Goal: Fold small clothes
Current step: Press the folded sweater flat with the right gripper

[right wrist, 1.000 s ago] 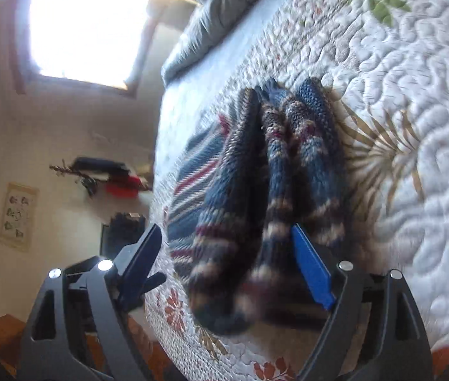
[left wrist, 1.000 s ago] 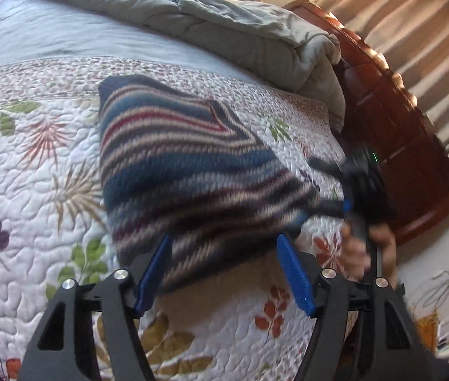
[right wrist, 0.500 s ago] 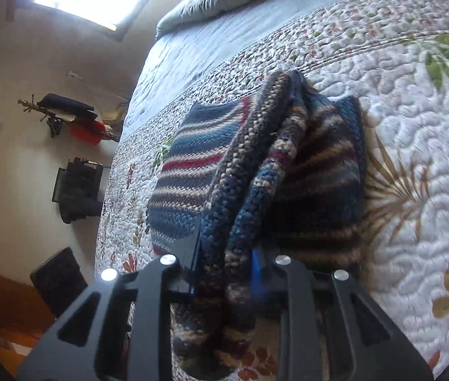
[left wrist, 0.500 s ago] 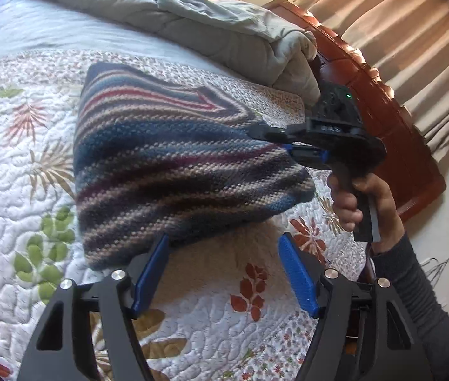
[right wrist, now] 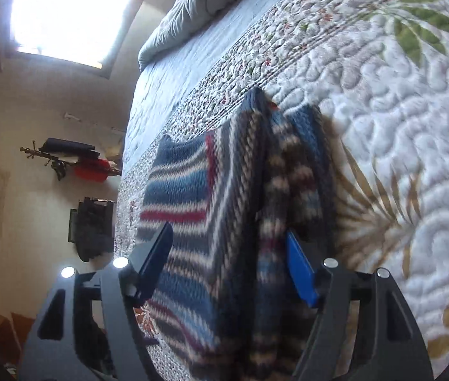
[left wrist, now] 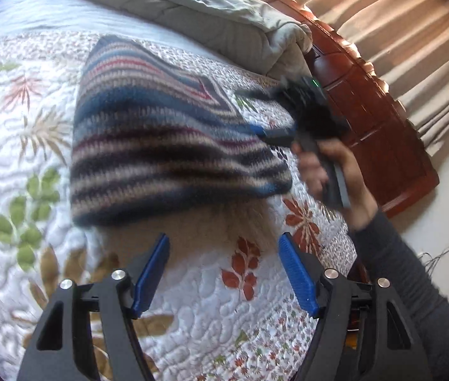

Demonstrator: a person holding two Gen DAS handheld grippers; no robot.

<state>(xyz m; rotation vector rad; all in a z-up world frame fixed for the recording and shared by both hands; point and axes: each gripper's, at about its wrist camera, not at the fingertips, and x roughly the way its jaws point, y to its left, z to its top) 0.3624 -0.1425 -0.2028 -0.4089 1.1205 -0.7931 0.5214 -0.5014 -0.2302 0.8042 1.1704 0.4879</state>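
Striped blue, cream and maroon knitted sweater (left wrist: 167,146) lies folded into a thick bundle on the white floral quilted bedspread (left wrist: 18,209) (fold looks nearly finished). Left gripper (left wrist: 223,270) released, empty, short of the near edge. Right gripper (right wrist: 229,263) opening, knit between its pads. Left: squaring, perhaps.

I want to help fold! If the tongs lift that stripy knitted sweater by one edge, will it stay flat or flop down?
The striped sweater would probably flop: its thick knit layers already sag and bunch. It likely won't slide much, since the fuzzy yarn should cling to the bumpy quilt.
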